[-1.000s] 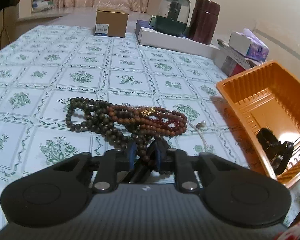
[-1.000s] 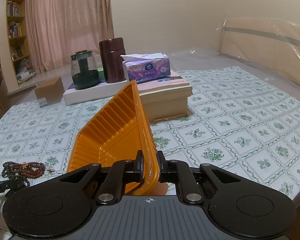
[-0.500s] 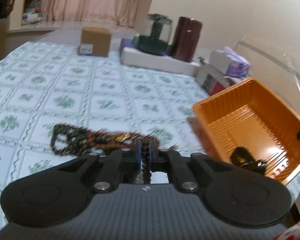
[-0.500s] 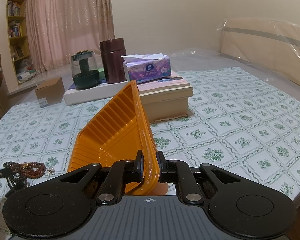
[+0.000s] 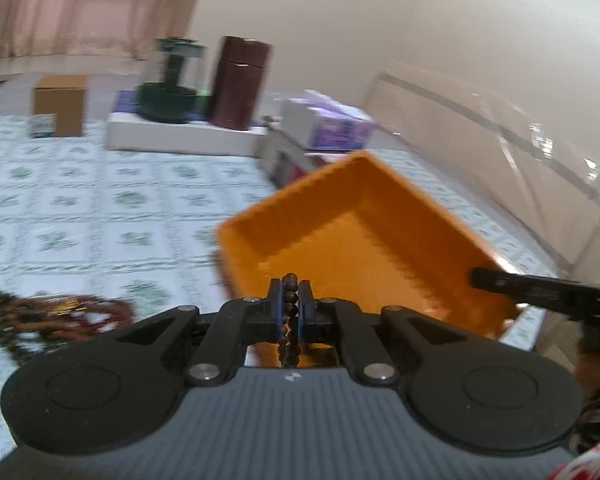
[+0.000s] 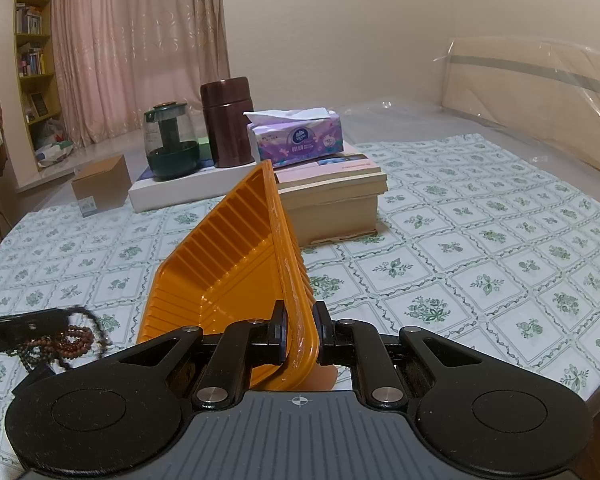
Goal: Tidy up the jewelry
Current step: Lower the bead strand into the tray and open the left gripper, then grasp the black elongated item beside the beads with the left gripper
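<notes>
left gripper is clamped on a dark bead strand right at the orange tray, right gripper pinching the tray's rim. rest of the bead pile is on the tablecloth, so plenty left imo

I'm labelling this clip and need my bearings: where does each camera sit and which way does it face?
Left wrist: behind the left gripper, shut on a dark bead strand, facing the orange tray.
Right wrist: behind the right gripper, clamping the tray's rim, facing the curtain.
Shared: tray, maroon canister, tissue box.
</notes>
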Demonstrator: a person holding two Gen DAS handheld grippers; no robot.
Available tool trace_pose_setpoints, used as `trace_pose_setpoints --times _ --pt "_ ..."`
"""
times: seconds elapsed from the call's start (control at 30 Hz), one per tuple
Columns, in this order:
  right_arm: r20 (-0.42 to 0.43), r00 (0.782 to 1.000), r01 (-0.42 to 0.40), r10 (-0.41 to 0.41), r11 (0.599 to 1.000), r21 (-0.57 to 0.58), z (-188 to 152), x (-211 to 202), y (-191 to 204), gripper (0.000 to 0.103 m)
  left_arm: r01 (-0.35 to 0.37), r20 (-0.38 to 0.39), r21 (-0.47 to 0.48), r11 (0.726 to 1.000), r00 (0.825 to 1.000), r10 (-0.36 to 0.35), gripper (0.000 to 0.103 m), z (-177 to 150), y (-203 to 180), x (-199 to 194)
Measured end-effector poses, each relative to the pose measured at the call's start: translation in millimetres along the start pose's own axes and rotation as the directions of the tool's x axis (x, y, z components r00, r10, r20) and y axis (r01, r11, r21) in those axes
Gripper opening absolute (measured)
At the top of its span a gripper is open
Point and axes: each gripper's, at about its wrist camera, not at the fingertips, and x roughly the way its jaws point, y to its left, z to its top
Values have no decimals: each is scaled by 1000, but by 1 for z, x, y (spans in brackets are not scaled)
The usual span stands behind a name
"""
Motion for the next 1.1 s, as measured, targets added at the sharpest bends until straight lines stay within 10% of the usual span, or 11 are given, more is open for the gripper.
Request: trace_pose_setpoints --times 0.6,0.93,1.1 --pt "-1 1000 -5 5 1000 8 0 1 1 13 167 -105 84 982 982 -158 12 -21 -62 39" --pt "-1 1000 -3 3 1000 8 -1 1 -1 13 -20 -44 42 999 999 22 22 -24 -5 -4" --pt "0 1000 -3 3 1000 7 -1 1 0 12 -222 -18 36 974 975 223 25 -35 42 -34"
